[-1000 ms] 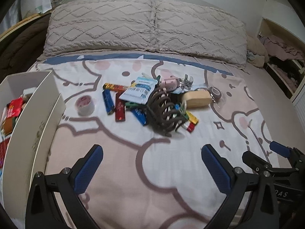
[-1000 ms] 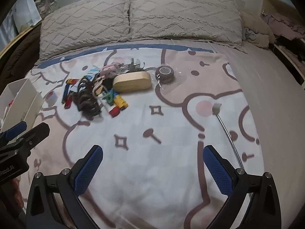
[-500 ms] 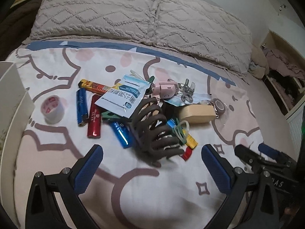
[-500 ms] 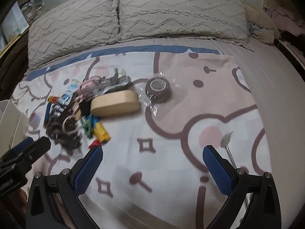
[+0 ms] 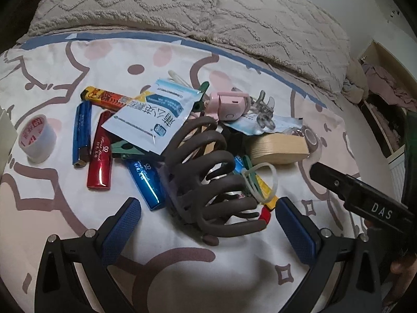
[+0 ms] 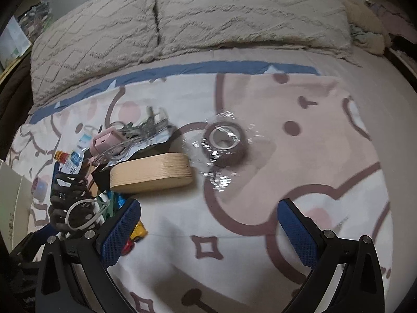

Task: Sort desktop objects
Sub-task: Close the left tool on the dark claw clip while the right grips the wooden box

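Observation:
A pile of small objects lies on the bed sheet. In the left wrist view my open left gripper hovers just in front of a big brown hair claw. Around the claw lie a blue lighter, a red lighter, another blue lighter, a white sachet, a white tape roll, a pink gadget and a tan wooden case. My open, empty right gripper faces a brown tape roll in clear wrap, with the wooden case to its left.
Two beige pillows line the back of the bed. A white box edge stands at the far left. The right gripper's black body shows at the right of the left wrist view. A shelf with clothes is at the right.
Both grippers have moved forward toward the pile. The hair claw is now right in front of the left fingers, and the wrapped tape roll looms larger before the right gripper. Both stay open.

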`<state>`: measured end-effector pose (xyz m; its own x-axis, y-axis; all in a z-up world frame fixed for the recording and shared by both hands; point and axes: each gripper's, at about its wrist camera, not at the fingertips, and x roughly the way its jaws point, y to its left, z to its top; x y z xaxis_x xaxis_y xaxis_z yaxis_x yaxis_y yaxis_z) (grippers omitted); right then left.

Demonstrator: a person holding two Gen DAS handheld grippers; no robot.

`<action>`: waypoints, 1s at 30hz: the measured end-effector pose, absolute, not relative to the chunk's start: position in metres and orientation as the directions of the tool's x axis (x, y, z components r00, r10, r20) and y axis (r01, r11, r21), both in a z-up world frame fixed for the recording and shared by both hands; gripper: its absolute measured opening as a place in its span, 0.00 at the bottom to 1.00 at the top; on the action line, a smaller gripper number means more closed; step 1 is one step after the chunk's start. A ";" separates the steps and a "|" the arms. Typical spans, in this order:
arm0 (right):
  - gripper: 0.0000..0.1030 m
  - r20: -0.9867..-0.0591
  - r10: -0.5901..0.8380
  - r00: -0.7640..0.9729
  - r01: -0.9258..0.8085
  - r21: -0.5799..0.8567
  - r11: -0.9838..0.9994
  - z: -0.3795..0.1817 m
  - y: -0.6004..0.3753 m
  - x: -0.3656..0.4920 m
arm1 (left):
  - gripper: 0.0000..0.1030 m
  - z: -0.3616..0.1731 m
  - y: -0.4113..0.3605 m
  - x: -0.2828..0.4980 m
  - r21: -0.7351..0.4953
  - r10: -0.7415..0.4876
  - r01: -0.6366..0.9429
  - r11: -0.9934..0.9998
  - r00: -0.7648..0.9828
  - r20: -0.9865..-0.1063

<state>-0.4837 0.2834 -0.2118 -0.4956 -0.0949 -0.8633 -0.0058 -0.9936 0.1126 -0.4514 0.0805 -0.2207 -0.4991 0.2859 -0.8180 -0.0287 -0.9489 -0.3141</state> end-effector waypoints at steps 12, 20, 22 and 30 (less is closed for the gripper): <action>1.00 -0.874 -0.163 -0.457 0.120 0.121 -0.985 -0.225 0.239 -0.506 | 1.00 -0.230 0.077 -0.451 -0.326 0.299 -0.029 -0.945 -0.482 -0.824; 1.00 -0.882 -0.114 -0.458 0.141 0.055 -0.989 -0.230 0.227 -0.516 | 0.89 -0.230 0.073 -0.448 -0.315 0.277 -0.018 -0.949 -0.523 -0.806; 1.00 -0.883 -0.106 -0.457 0.143 0.045 -0.989 -0.232 0.225 -0.518 | 0.85 -0.230 0.072 -0.448 -0.330 0.289 -0.016 -0.944 -0.522 -0.802; 0.91 -0.875 -0.108 -0.472 0.144 0.044 -0.989 -0.230 0.221 -0.515 | 0.63 -0.228 0.066 -0.447 -0.352 0.303 -0.008 -0.936 -0.526 -0.795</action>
<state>-0.5149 0.2209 -0.2301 -0.4723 -0.1077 -0.8748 0.1439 -0.9886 0.0440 -0.4472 0.0665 -0.2284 -0.5257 0.3031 -0.7948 -0.0082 -0.9361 -0.3515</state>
